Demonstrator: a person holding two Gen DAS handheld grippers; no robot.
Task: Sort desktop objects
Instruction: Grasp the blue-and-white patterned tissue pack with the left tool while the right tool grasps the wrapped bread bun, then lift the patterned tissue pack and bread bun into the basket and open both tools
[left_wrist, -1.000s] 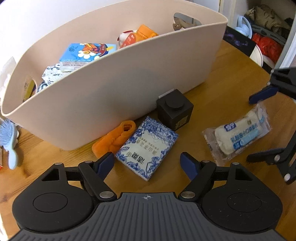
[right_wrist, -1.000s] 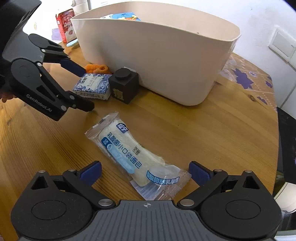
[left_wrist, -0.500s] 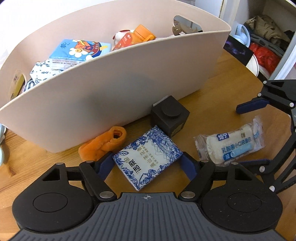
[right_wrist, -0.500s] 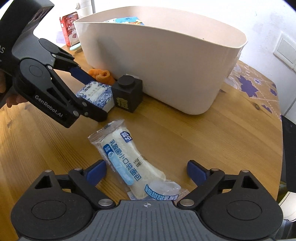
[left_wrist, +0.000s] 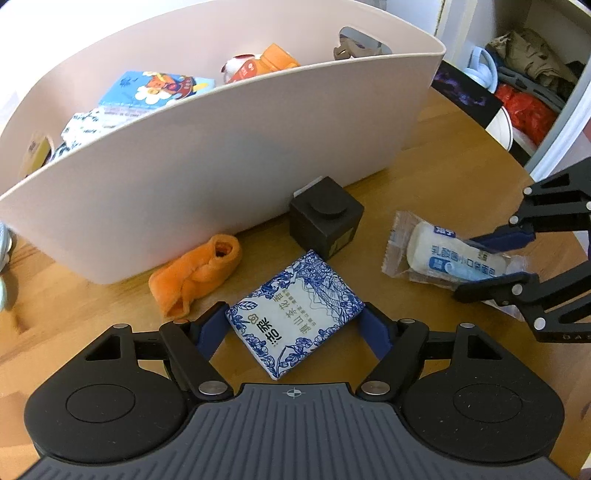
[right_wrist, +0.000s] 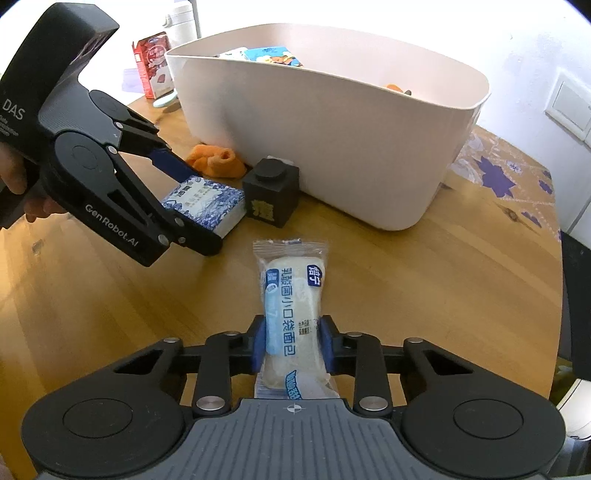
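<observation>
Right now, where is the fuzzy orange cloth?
In the left wrist view, the fuzzy orange cloth lies left of the blue-patterned tissue pack, against the cream tub's wall.

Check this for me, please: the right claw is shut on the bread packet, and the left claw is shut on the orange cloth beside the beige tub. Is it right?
Not quite. The left claw is open around the blue-and-white tissue pack, not shut on the orange cloth, which lies untouched beside the beige tub; the left wrist view shows this. The right claw, whose jaws have just been closing, is shut on the bread packet.

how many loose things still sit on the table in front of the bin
4: orange cloth against the bin, black cube beside it, tissue pack between left gripper pads, bread packet clamped in right gripper.
</observation>
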